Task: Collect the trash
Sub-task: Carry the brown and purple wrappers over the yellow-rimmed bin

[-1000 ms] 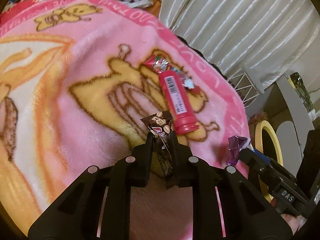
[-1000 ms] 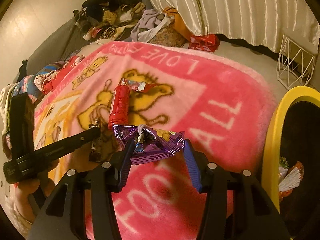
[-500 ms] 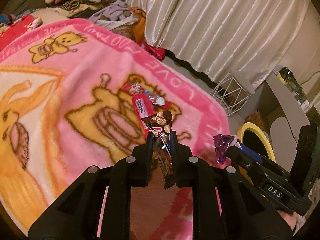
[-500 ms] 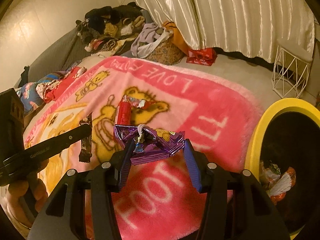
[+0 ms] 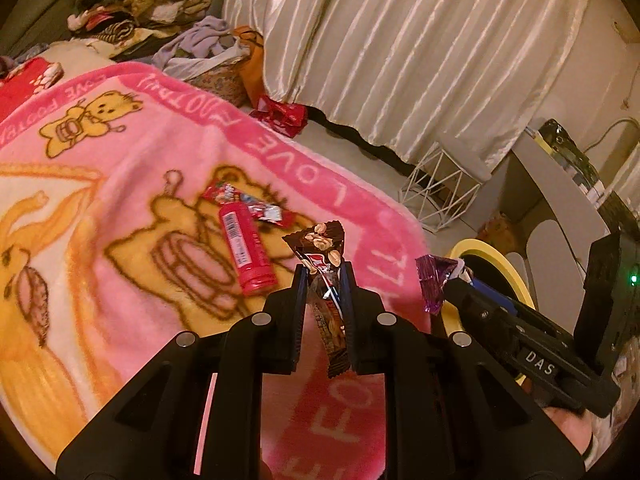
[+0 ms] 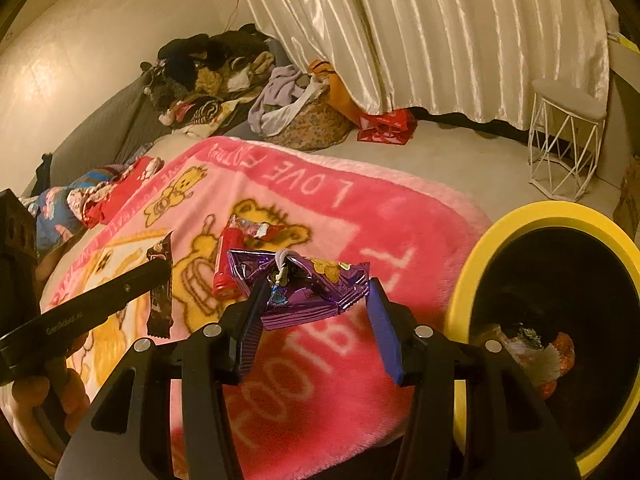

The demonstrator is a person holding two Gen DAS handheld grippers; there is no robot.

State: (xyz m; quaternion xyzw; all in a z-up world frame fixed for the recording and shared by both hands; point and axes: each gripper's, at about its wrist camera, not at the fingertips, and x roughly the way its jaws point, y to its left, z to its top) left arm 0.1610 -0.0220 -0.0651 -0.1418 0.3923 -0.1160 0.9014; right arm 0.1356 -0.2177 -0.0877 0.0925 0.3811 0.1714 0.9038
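My left gripper (image 5: 323,276) is shut on a brown chocolate bar wrapper (image 5: 320,248) and holds it above the pink blanket (image 5: 120,200). My right gripper (image 6: 316,292) is shut on a crumpled purple foil wrapper (image 6: 304,284), held above the blanket near the yellow-rimmed black bin (image 6: 560,272). A red tube (image 5: 246,252) and a red-and-silver wrapper (image 5: 240,200) lie on the blanket's bear drawing. The purple wrapper also shows in the left wrist view (image 5: 434,280), and the brown wrapper in the right wrist view (image 6: 160,288).
The bin holds some trash (image 6: 532,348) at its bottom. A white wire stool (image 6: 564,140) stands by the curtain. A red bag (image 6: 386,126) and piles of clothes (image 6: 208,76) lie on the floor beyond the blanket.
Both grippers have risen and drawn back from the blanket with their wrappers. The right gripper has swung toward the bin, which now shows more fully.
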